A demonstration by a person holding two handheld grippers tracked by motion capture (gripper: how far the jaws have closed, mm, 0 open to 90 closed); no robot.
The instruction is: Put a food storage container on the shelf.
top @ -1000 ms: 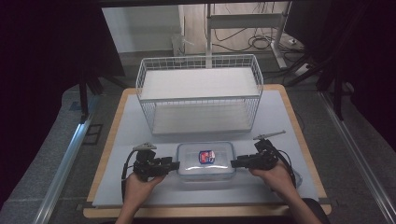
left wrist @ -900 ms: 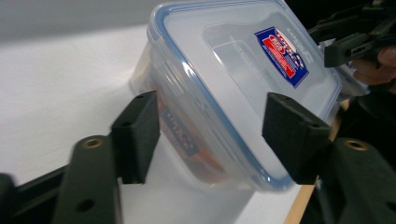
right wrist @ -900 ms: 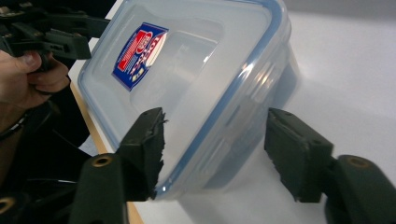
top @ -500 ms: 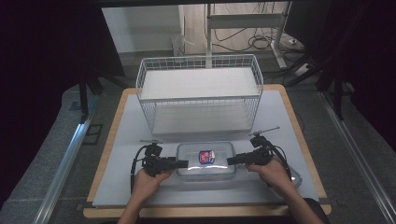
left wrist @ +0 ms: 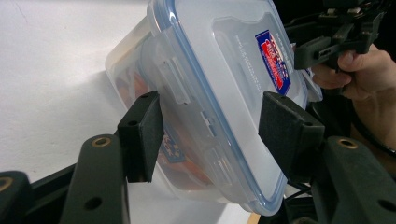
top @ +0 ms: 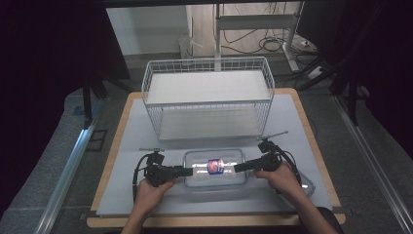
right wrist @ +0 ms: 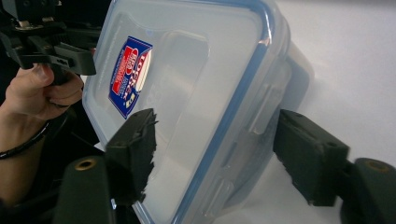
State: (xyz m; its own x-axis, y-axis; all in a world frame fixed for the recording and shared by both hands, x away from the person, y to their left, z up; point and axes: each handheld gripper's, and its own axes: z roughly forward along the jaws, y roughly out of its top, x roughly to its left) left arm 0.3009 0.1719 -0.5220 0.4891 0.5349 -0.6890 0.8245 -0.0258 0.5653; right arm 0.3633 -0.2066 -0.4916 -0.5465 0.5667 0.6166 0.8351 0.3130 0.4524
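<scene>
A clear plastic container (top: 214, 168) with a blue-sealed lid and a red and blue label lies on the white mat near the front. My left gripper (top: 187, 170) is at its left end. In the left gripper view the container (left wrist: 219, 70) sits between the pads (left wrist: 140, 135); the jaws have just been closing and now press on lid and wall. My right gripper (top: 241, 166) is at the right end. Its jaws have been opening and straddle the container (right wrist: 196, 93), with the far pad (right wrist: 303, 158) a little off the wall.
A white wire basket (top: 208, 102) stands behind the container on the mat (top: 136, 141), which lies on a wooden board. A flat clear plastic piece (top: 304, 185) lies under my right forearm. Metal rails run along both sides of the table.
Both grippers have shifted slightly inward along the container's ends. The container stays in the same place on the mat.
</scene>
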